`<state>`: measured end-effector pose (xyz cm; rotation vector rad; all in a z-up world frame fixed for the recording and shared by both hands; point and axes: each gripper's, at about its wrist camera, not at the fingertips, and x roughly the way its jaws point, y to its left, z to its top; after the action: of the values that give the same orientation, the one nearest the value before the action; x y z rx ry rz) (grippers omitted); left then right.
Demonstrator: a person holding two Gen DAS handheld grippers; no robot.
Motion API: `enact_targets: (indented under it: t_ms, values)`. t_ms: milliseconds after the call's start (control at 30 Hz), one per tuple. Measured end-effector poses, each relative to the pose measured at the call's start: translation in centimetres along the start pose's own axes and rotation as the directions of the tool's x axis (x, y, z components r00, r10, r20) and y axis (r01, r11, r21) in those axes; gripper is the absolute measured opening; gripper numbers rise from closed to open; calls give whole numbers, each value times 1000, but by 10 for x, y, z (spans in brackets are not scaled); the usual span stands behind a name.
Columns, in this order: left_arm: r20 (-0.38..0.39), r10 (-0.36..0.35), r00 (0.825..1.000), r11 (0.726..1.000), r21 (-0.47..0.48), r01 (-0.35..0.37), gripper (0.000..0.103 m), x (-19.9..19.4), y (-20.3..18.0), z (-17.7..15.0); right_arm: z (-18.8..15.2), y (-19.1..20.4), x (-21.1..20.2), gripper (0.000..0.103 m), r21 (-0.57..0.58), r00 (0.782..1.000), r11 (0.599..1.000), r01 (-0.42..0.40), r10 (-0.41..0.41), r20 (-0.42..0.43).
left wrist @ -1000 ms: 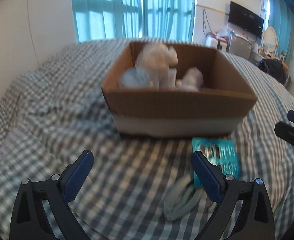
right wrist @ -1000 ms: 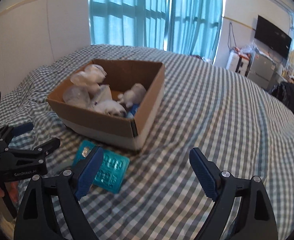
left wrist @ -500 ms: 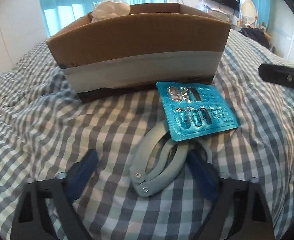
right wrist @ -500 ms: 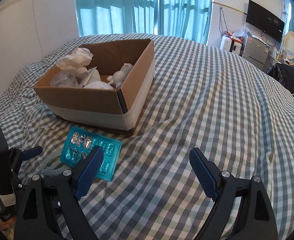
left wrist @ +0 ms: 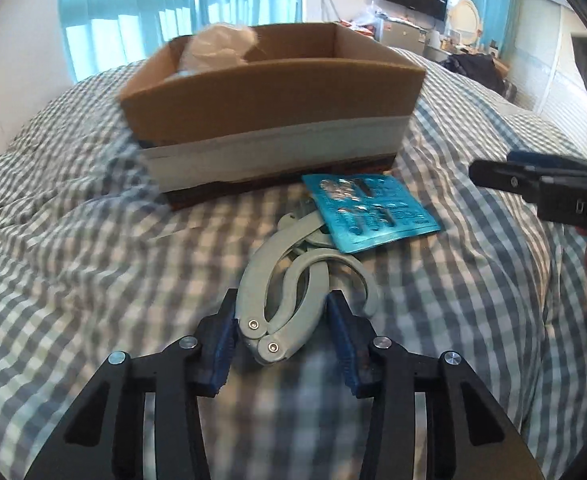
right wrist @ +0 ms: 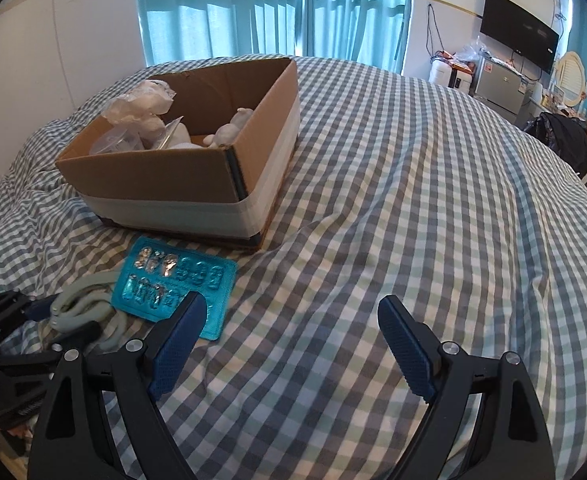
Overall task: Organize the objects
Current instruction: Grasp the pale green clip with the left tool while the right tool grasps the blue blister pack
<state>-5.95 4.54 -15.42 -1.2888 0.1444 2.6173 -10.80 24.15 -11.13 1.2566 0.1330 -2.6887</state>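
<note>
A grey hinged plastic tool [left wrist: 281, 296] lies on the checked bedspread, its far end tucked under a teal blister pack [left wrist: 369, 212]. My left gripper [left wrist: 281, 320] is closing on the tool's hinged end, and both blue pads touch its sides. In the right wrist view the tool [right wrist: 85, 300] and the pack [right wrist: 177, 280] lie at lower left, with the left gripper [right wrist: 53, 320] on the tool. My right gripper [right wrist: 289, 344] hangs open over bare bedspread just right of the pack, with nothing between its fingers.
A cardboard box [right wrist: 165, 176] with white wrapped items stands just behind the pack. The checked bed [right wrist: 413, 200] stretches wide to the right. Curtained windows, a wall television and cluttered furniture stand beyond it.
The left gripper came down and forward to the grey tool, and its jaws drew in from wide to touching it. The right gripper sank a little and stayed open.
</note>
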Motion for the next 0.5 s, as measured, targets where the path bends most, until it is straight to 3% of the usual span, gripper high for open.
enact_targets:
  t_ms: [300, 500]
  values:
    - [37, 32, 999, 988, -153, -26, 43, -17, 58, -3, -13, 62, 15, 88, -192, 998, 980, -55, 47, -50]
    - [44, 19, 999, 983, -185, -11, 43, -13, 74, 2, -20, 99, 47, 88, -339, 996, 941, 3, -32, -80]
